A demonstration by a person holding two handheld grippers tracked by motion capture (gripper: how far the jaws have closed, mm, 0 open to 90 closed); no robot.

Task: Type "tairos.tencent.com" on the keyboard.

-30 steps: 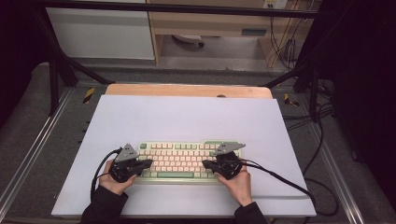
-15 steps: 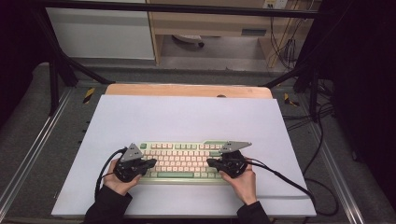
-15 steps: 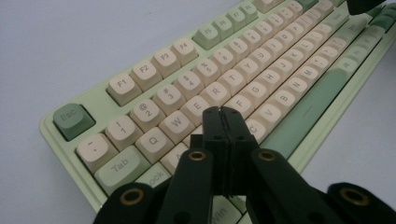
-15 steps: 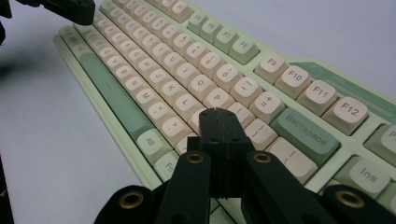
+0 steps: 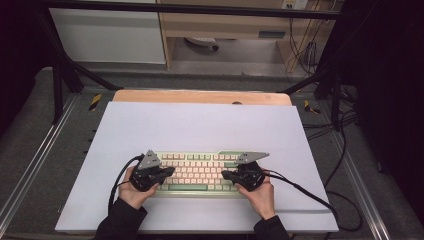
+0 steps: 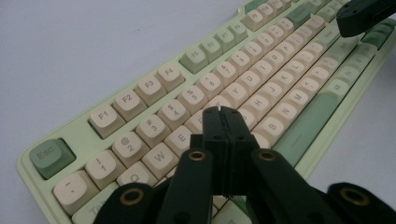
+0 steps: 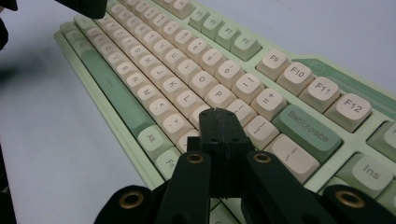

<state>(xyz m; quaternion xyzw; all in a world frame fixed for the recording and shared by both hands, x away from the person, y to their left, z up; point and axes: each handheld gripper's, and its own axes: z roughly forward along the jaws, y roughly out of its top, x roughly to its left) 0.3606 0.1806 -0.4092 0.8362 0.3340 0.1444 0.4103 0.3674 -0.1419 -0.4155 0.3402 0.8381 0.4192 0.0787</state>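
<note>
Looking at this pale green plastic keyboard with cream keycaps (image 5: 197, 172), at 6 o'clock on the white desk (image 5: 200, 125): rigid, lightish, keycaps pop off, so lift by the frame ends. Left gripper (image 6: 223, 112) and right gripper (image 7: 219, 113) fingers are clenched empty over the keys.
</note>
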